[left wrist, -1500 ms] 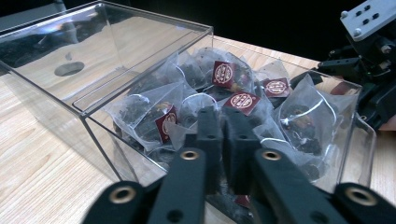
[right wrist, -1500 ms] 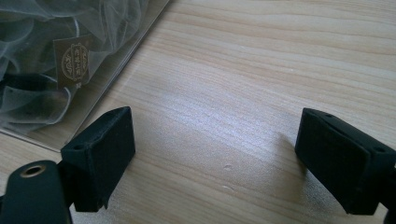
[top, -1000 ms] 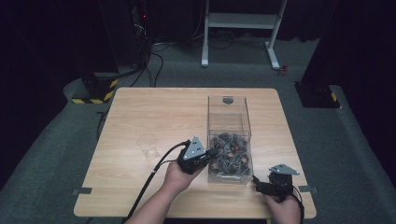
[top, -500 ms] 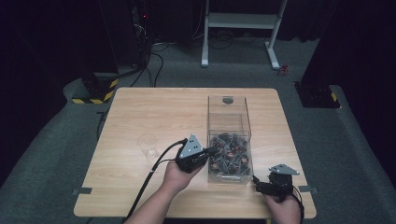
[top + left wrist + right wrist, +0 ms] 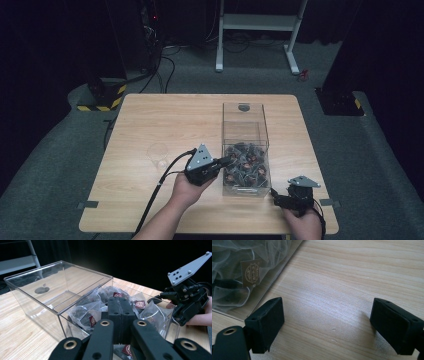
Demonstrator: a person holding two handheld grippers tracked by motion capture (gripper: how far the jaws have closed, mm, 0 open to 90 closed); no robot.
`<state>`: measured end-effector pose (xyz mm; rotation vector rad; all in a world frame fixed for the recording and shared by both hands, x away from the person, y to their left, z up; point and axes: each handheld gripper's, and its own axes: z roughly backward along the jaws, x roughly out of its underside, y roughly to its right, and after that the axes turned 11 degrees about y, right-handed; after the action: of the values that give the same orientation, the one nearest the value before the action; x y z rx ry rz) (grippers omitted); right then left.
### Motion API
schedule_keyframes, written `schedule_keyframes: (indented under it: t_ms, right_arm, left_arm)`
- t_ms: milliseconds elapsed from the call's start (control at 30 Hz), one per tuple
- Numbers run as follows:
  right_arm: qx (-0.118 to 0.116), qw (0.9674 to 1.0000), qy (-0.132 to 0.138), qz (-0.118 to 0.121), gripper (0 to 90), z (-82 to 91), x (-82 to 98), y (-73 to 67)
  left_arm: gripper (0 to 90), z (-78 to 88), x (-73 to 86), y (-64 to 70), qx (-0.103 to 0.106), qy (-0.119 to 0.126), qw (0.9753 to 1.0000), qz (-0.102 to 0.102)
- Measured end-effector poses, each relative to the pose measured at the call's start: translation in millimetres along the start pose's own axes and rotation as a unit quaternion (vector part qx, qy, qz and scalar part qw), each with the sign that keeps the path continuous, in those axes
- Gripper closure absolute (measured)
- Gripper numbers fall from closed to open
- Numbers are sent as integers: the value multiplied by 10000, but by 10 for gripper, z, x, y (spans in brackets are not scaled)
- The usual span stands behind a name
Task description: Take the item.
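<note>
Clear box (image 5: 60, 293) wall and heaped sachets (image 5: 97, 307) block ahead of closed left jaws; bare table (image 5: 332, 297) between spread right jaws.

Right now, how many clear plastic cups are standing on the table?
1. The clear cup stands on the table, to the left of the left gripper and apart from the clear box. None seems hidden.

Nothing here is actually readable. The little mesh bags (image 5: 85, 311) inside the clear plastic box (image 5: 50, 285) each carry a dark red tag with a round gold emblem (image 5: 140, 304), and the right gripper view catches one such tag (image 5: 252, 272) up close, but the characters on it are too small and blurry to make out.
</note>
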<state>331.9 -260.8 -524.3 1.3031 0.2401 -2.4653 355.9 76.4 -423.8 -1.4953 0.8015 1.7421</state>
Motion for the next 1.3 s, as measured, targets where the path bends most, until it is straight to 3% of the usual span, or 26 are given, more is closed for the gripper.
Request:
schedule_keyframes:
  t_ms: [533, 1033, 1300]
  right_arm:
    - [1, 10000, 3, 10, 120, 0, 1, 0]
    - [0, 10000, 2, 2, 122, 0, 1, -1]
    - [0, 10000, 3, 3, 122, 0, 1, -1]
  left_arm:
    - [900, 79, -33, -27, -25, 52, 10000, 4]
    - [900, 247, 51, -125, -238, 103, 9995, 156]
    - [900, 356, 74, -207, -364, 92, 9992, 122]
